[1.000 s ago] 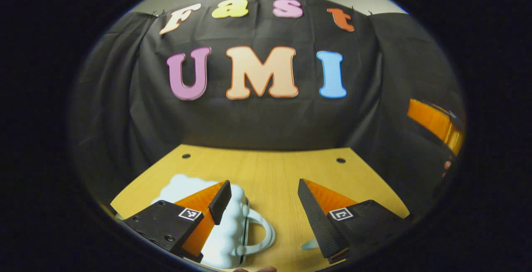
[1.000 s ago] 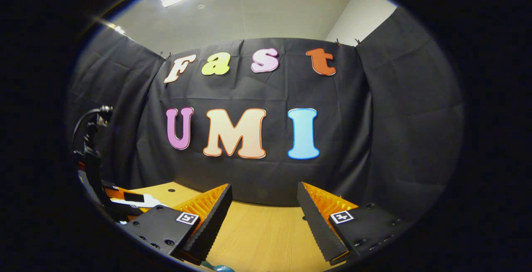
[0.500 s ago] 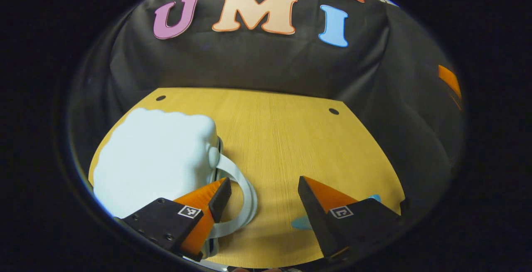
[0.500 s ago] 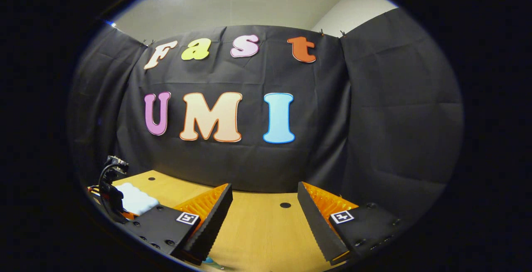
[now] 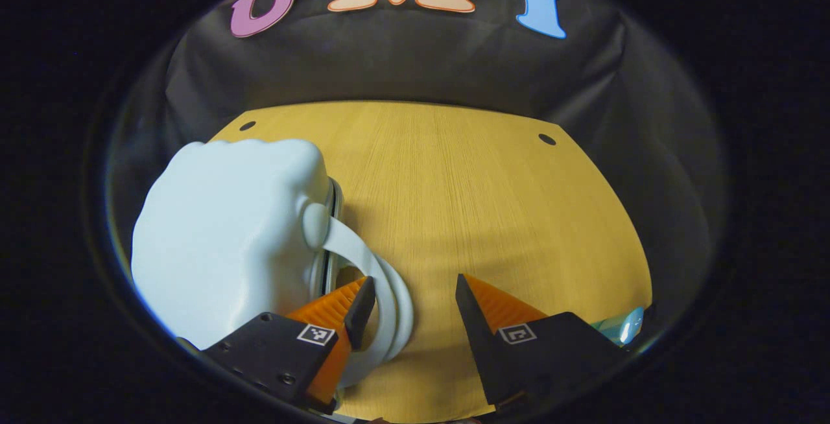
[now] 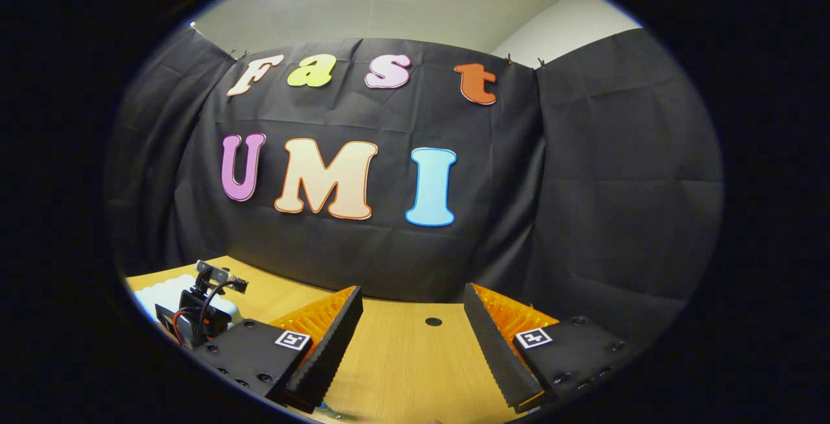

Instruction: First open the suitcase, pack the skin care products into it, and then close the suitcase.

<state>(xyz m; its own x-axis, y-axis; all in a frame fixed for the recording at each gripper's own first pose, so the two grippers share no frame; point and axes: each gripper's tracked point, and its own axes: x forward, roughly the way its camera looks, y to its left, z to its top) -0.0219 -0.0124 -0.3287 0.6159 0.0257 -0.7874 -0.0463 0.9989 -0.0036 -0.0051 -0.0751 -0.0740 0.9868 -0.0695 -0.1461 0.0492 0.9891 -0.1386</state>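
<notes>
A pale blue, cloud-shaped suitcase [image 5: 227, 242] lies closed on the wooden table [image 5: 467, 203] at the left of the left gripper view, its looped handle [image 5: 382, 294] pointing right. My left gripper [image 5: 410, 294] is open just over that handle, with the left finger inside the loop and the right finger on bare wood. A teal skin care item [image 5: 621, 328] peeks out at the lower right edge. In the right gripper view my right gripper [image 6: 413, 320] hangs open above the table with nothing between its fingers, and the suitcase [image 6: 170, 294] and the left gripper's body [image 6: 204, 307] sit far left.
Black cloth walls close the table at the back and both sides. Two small round holes [image 5: 546, 139] mark the table's far corners. Bare wood stretches across the middle and right of the table.
My left gripper has tipped down and moved closer to the suitcase handle, its left finger now inside the loop. The right gripper's view has shifted slightly, with the left gripper's body now seen lower.
</notes>
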